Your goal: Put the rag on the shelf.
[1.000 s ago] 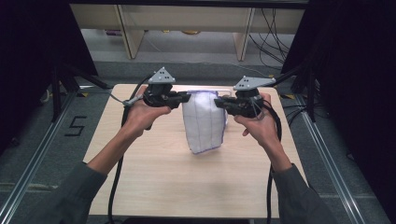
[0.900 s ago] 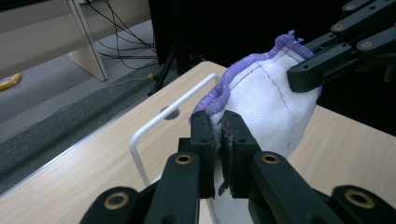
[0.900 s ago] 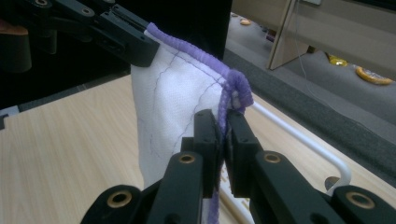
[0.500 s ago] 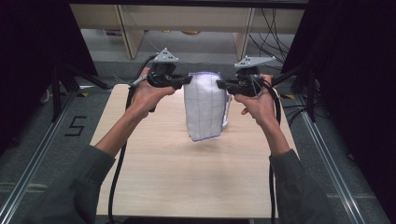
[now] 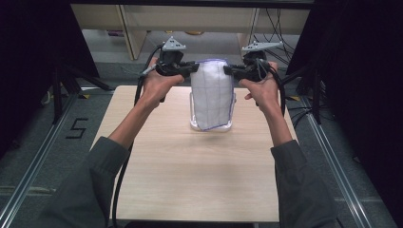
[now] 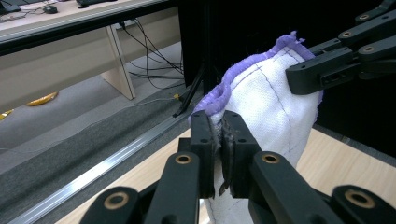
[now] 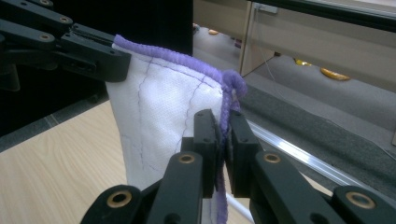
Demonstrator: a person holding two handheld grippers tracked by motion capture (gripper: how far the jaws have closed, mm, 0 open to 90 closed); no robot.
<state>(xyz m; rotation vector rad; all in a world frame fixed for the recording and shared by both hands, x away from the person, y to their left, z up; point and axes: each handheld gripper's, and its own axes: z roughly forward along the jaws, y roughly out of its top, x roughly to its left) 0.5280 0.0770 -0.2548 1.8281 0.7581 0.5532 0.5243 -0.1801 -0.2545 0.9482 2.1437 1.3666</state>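
Wooden table [image 5: 190,180], white cloth [image 5: 212,95] pinched by both grippers

Cloth [image 5: 212,93] between claws, above table [image 5: 190,175]

A pale wooden table [image 5: 190,180] stands on grey carpeted floor [image 6: 70,140] edged by metal rails [image 5: 28,175]. A black "5" [image 5: 78,128] marks the floor at its left. Beyond, light wood furniture legs [image 5: 128,28], trailing black cables [image 6: 149,56] and yellow objects [image 7: 334,73], perhaps toys. Dark panels [image 5: 361,71] flank both sides.
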